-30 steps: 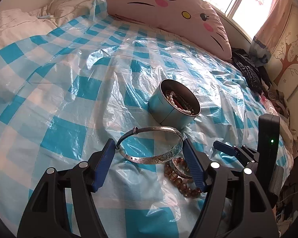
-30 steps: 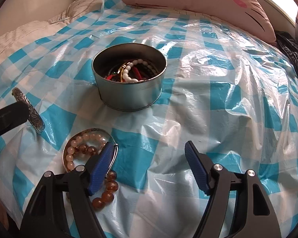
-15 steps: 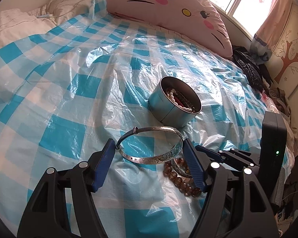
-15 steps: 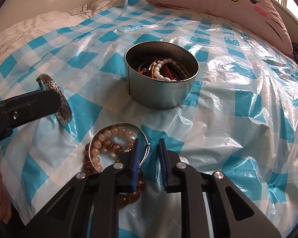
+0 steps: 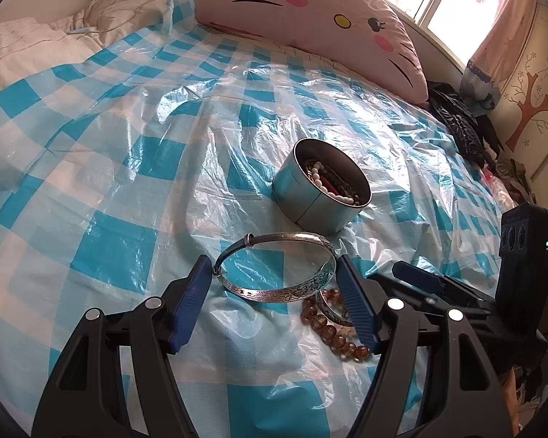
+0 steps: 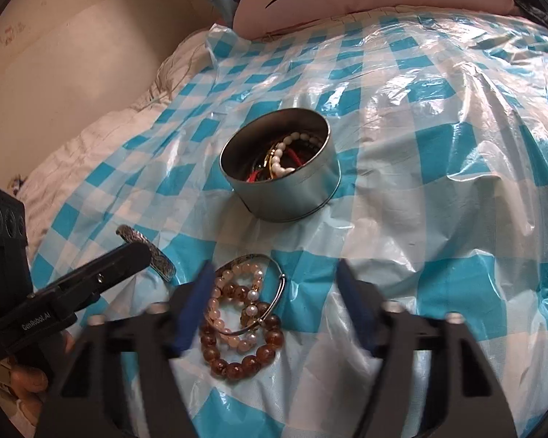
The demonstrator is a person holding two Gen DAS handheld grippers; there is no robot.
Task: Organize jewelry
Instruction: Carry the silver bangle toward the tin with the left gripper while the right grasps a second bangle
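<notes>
My left gripper (image 5: 273,262) is shut on a wide engraved silver bangle (image 5: 274,294), its blue pads against both sides of the ring. The bangle (image 6: 157,252) shows edge-on in the right wrist view, beside the left gripper's black finger. A pile of amber and pink bead bracelets (image 6: 237,328) with a thin silver bangle (image 6: 279,292) lies on the sheet. My right gripper (image 6: 274,266) hovers over it, jaws opening wide, pads off the beads. The round metal tin (image 6: 285,197) (image 5: 310,211) behind holds pearl and red bracelets.
A blue-and-white checked plastic sheet (image 5: 128,146) covers the bed. A pink cat-face pillow (image 5: 310,18) lies at the head, a white quilt (image 5: 36,43) at the far left, dark clothes (image 5: 456,127) at the right edge. A hand (image 6: 25,376) holds the left gripper.
The right gripper's jaws closed beside the bead pile half a second ago and now stand wide apart, with the pile between them. The left gripper and its bangle have not moved.
</notes>
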